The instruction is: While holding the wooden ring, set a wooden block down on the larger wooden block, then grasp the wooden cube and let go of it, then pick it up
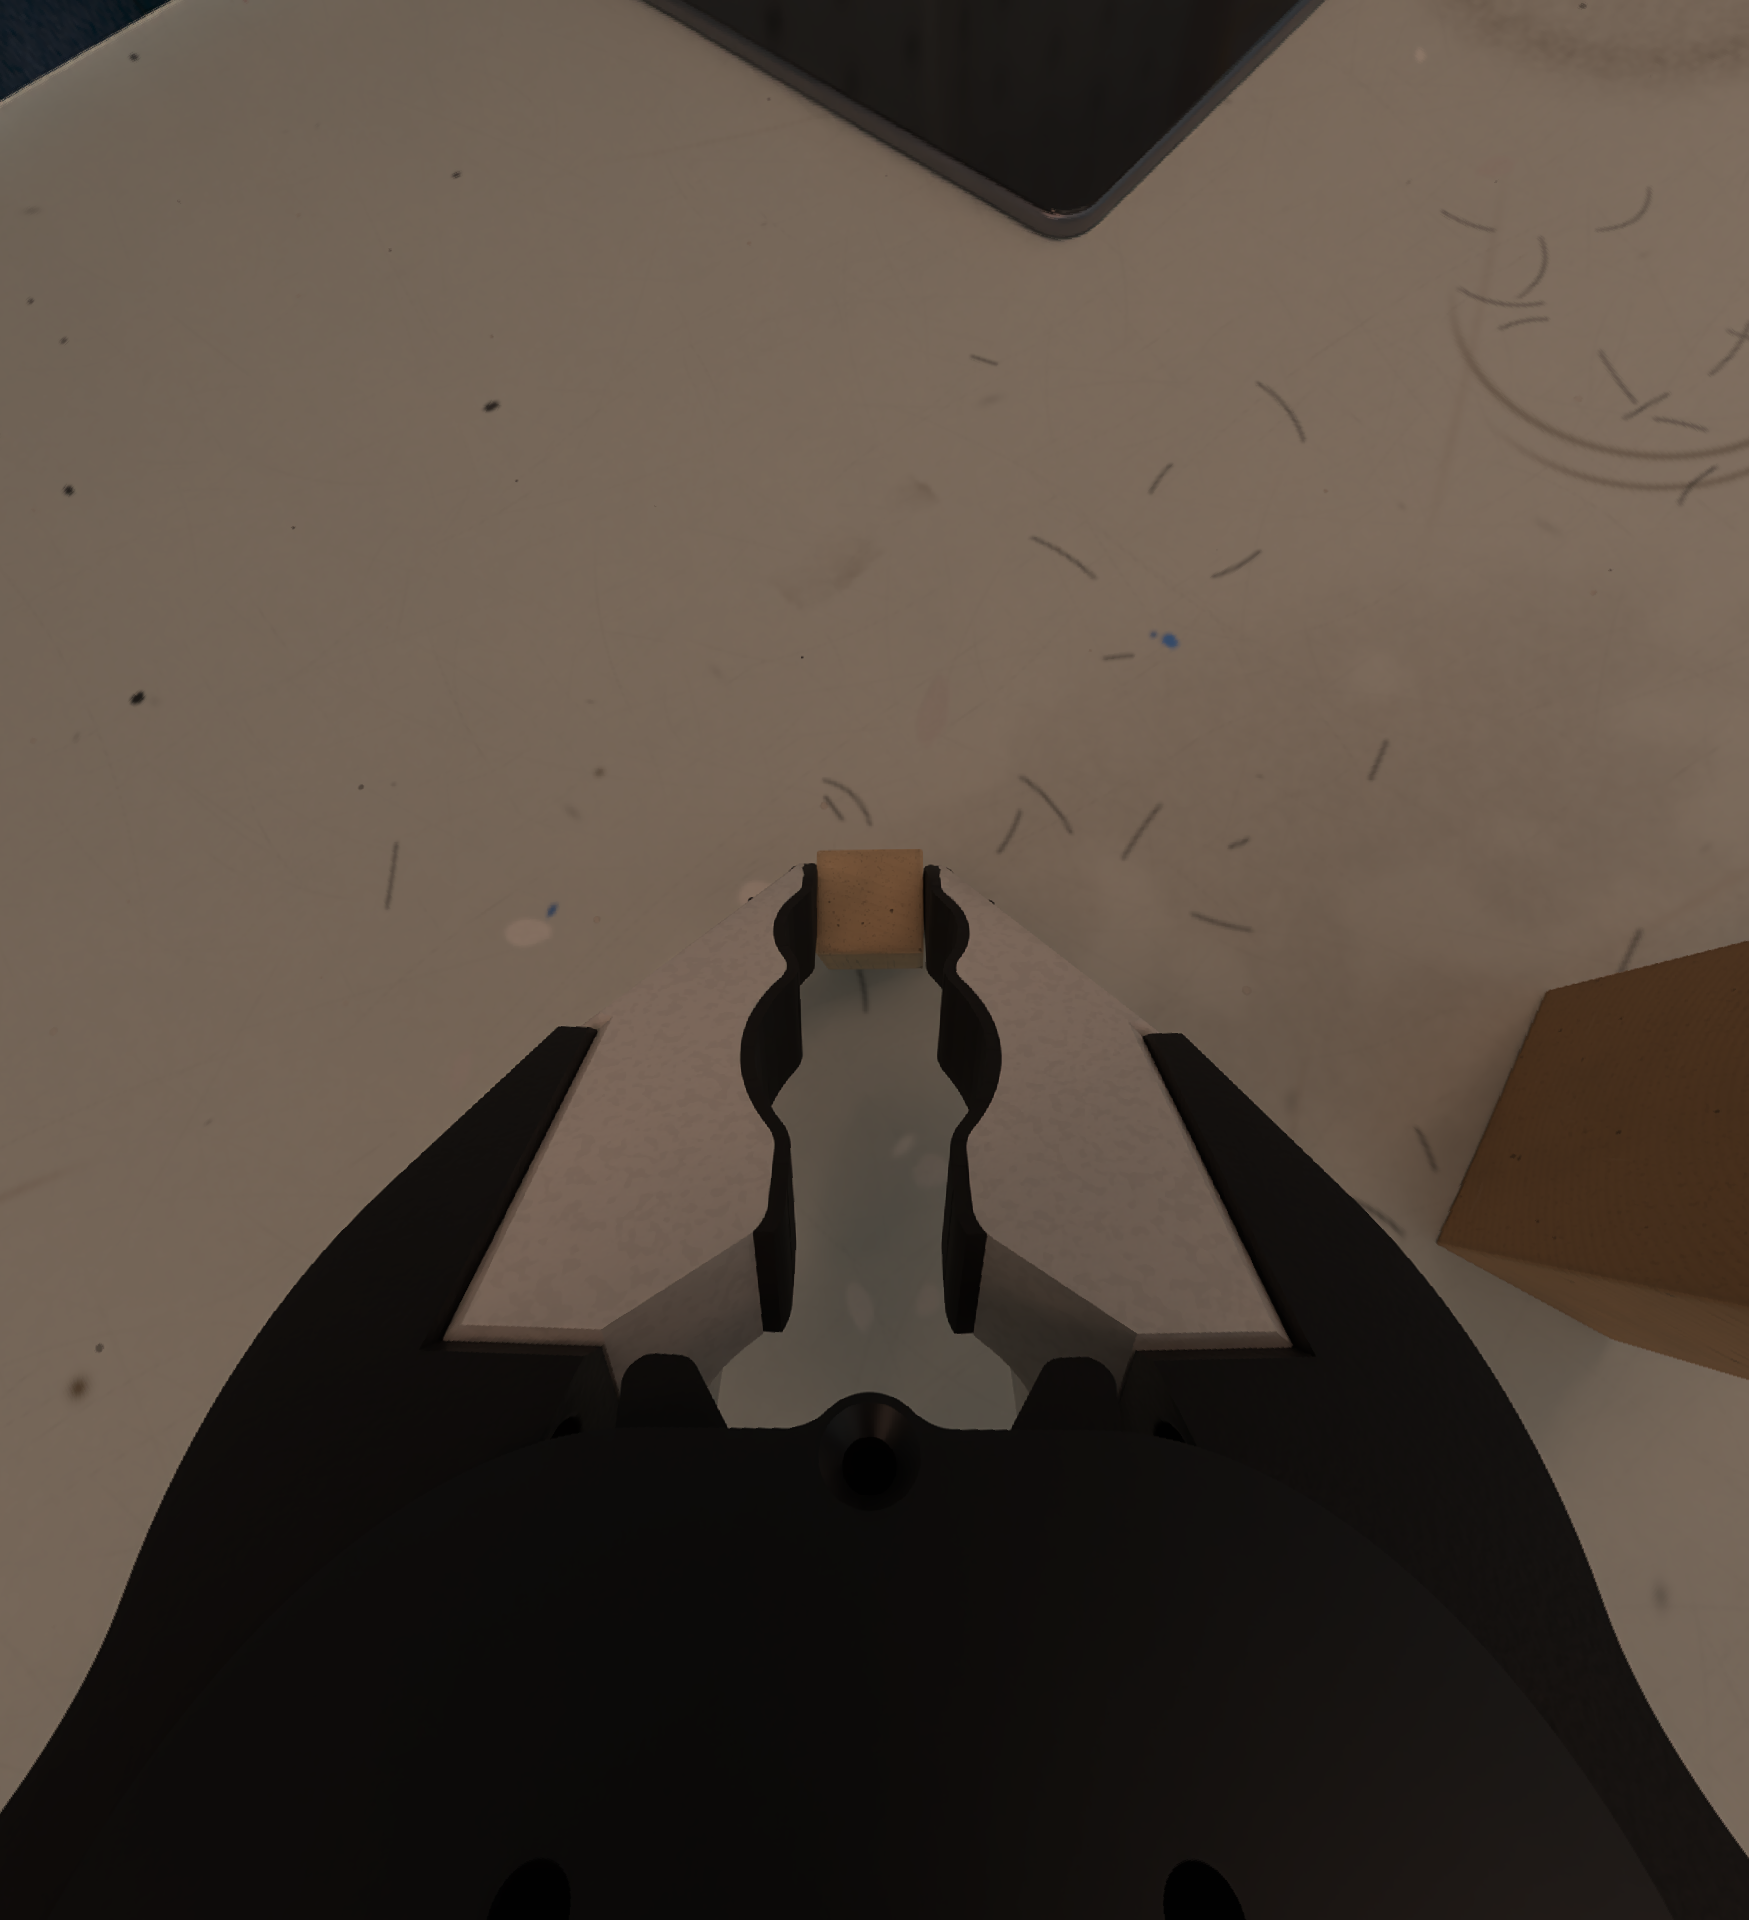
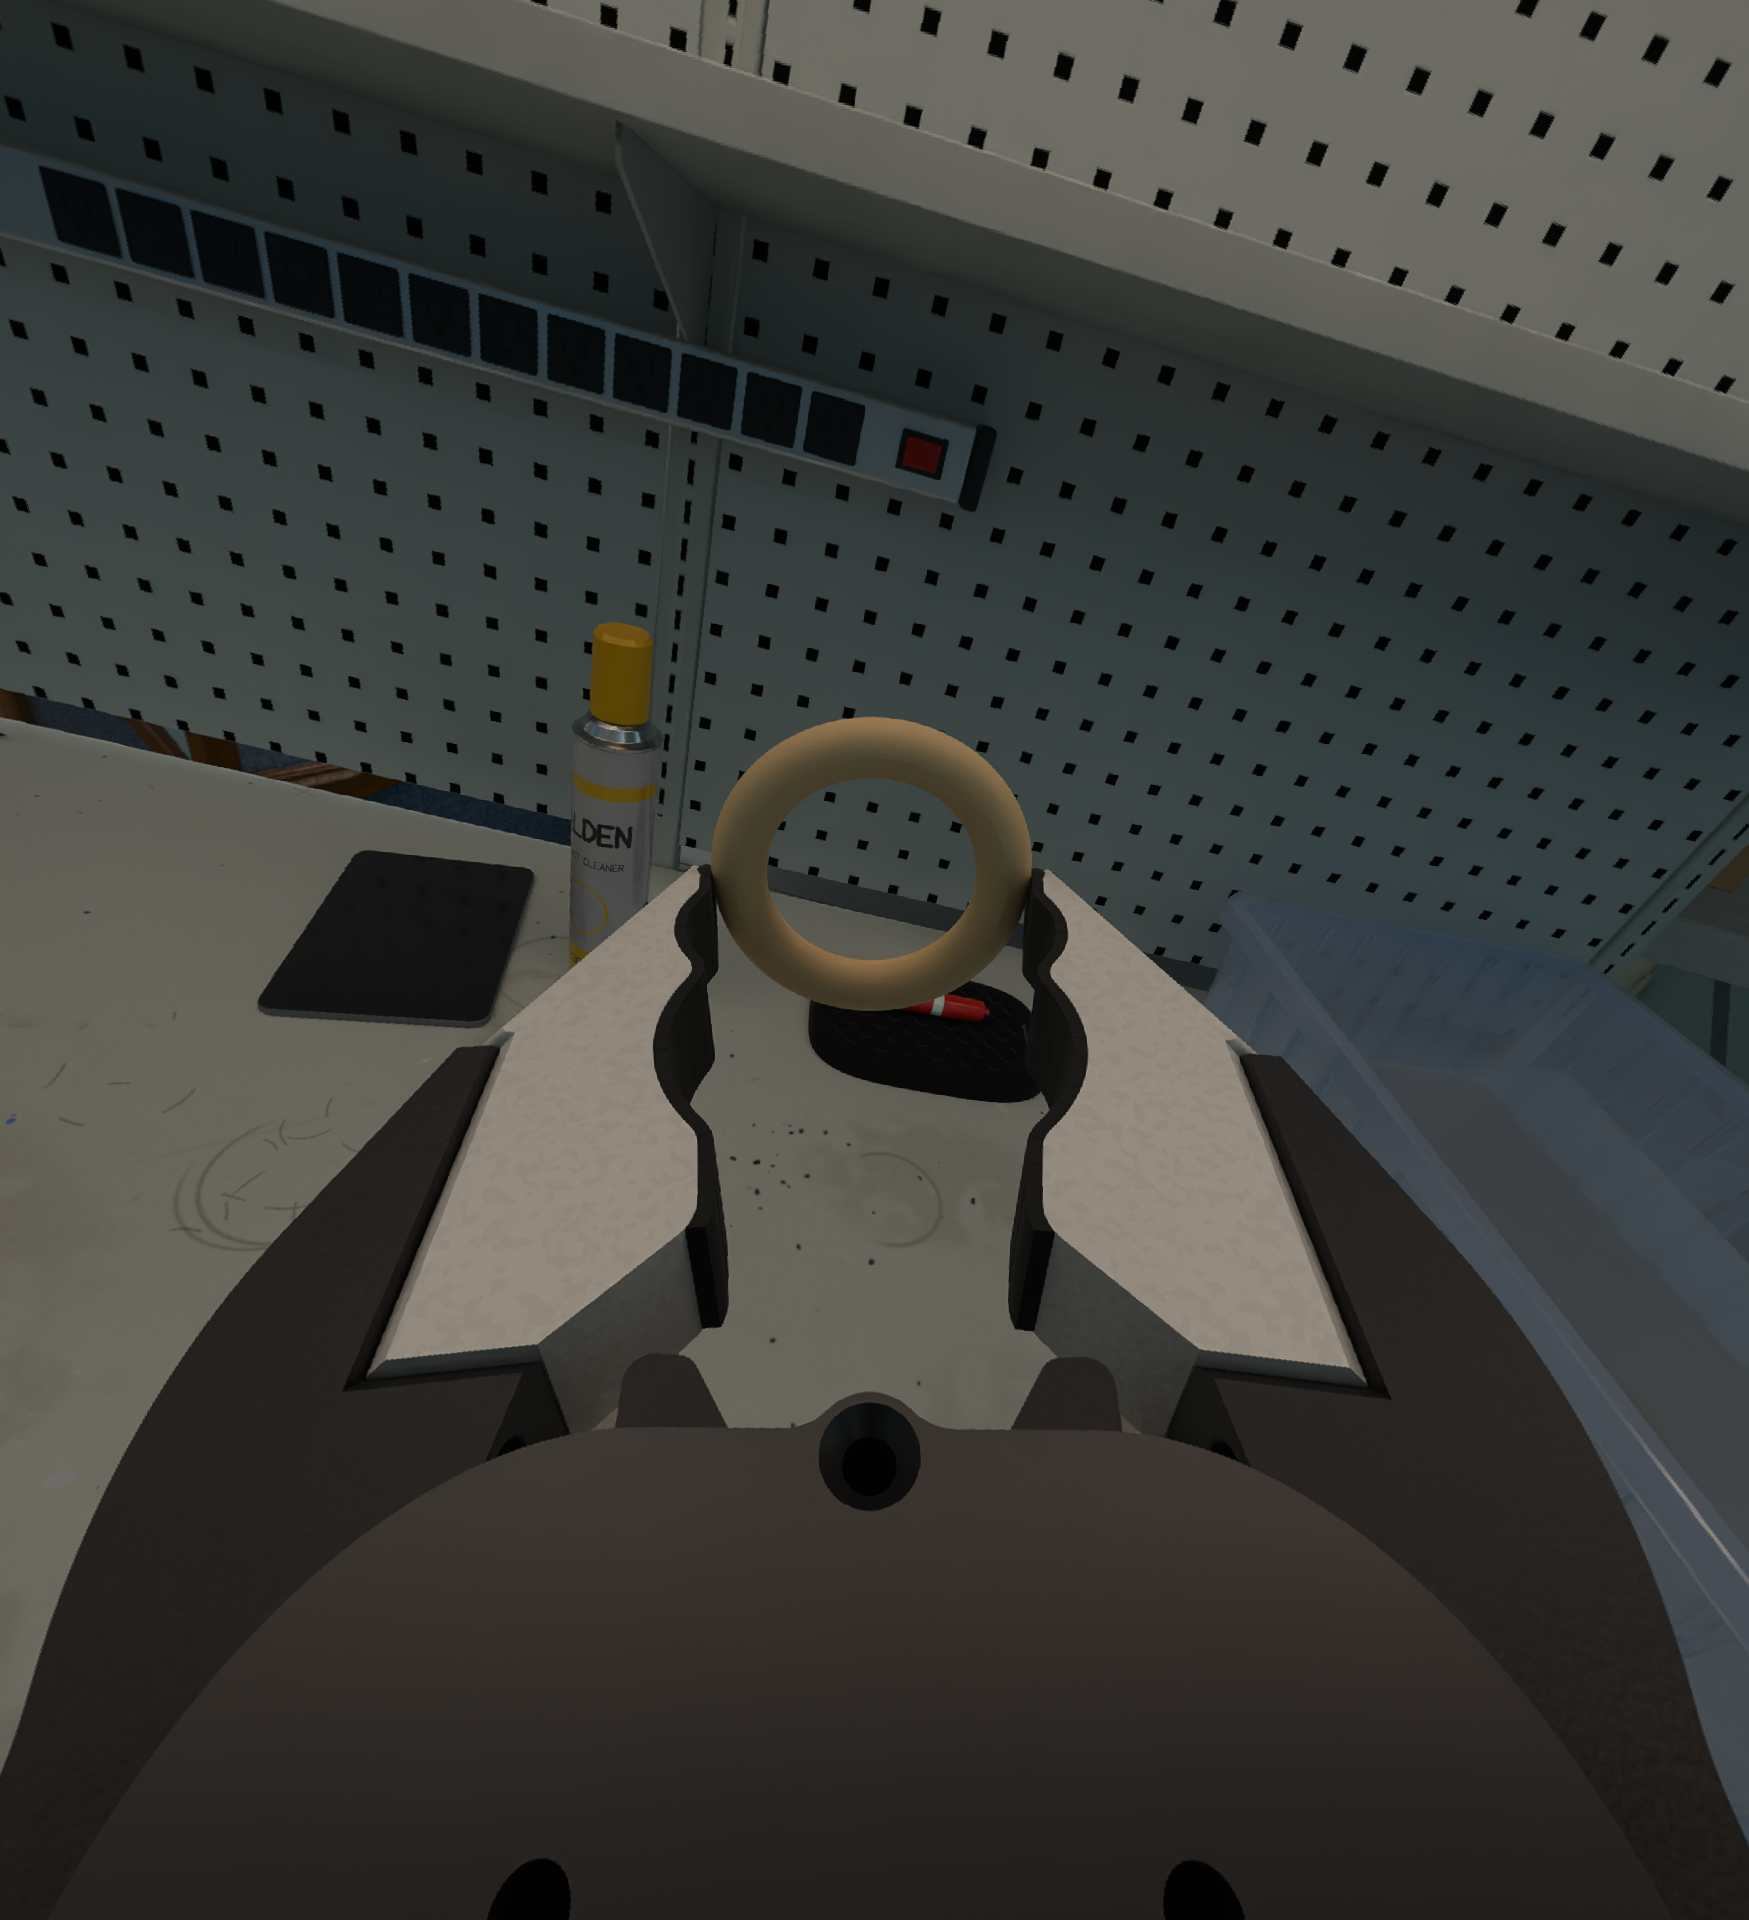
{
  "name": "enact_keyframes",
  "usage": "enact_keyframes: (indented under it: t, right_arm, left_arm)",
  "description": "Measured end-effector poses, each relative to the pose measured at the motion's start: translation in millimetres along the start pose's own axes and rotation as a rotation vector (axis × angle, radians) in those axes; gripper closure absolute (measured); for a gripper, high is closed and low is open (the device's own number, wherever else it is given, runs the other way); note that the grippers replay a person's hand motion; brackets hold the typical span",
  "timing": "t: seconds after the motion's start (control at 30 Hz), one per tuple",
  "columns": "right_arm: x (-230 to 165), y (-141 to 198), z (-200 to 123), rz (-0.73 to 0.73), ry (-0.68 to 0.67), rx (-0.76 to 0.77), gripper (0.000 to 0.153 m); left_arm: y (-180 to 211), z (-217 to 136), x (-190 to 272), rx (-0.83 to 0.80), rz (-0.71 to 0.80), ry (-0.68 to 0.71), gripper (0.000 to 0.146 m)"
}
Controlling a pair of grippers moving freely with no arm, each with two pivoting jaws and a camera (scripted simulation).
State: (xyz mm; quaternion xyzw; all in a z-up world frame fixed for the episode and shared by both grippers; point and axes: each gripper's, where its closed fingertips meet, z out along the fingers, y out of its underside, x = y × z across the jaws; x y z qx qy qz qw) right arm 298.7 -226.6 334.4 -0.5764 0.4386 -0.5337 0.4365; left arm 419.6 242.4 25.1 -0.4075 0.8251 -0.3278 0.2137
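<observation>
While the right tool (image 2: 870, 883) keeps its job of carrying, clamped on the outer rim of the wooden ring (image 2: 870, 860) so the ring stands upright and clear of the tabletop (image 2: 70, 1039), the left tool (image 1: 870, 906) does the handling. Its tips are closed on a small wooden block (image 1: 870, 906), pinched by two opposite faces; a thin shadow under the block suggests it hangs just above the tabletop, though contact cannot be ruled out. Near and to the right in the left wrist view sits the larger wooden block (image 1: 1659, 1153), well apart from the held piece, so the stacking step looks not yet done; whether the small piece is the task's block or its cube I cannot tell. Farther off, a dark flat pad (image 1: 1005, 94) lies on the tabletop. Beyond the ring, the right wrist view shows a black mat (image 2: 927, 1060) with a red marker (image 2: 953, 1006), a spray can (image 2: 612, 790), and farthest, the pegboard wall (image 2: 1265, 675).
</observation>
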Motion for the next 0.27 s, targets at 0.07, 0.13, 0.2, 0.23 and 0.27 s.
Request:
enact_keyframes:
  t: [0.07,0.13,0.2,0.23,0.27]
  right_arm:
    - [-0.6,-0.1,0.2,-0.003,-0.001,-0.001,0.093]
    - [-0.9,-0.2,0.3,-0.004,0.0,-0.001,0.093]
    - [-0.9,0.0,0.5,-0.004,-0.001,-0.002,0.093]
    - [-0.7,0.1,0.5,-0.004,0.0,-0.002,0.093]
    - [-0.5,0.2,0.5,-0.003,0.0,-0.002,0.093]
  left_arm:
    - [-0.4,-0.4,0.3,0.003,-0.001,0.001,0.126]
    - [-0.5,-0.7,0.6,0.004,0.0,0.002,0.126]
    - [-0.9,-1.1,0.9,0.005,0.0,0.002,0.126]
    - [-1.3,-1.3,1.1,0.008,0.0,0.002,0.126]
    - [-1.7,-1.5,1.3,0.01,-0.001,0.003,0.126]
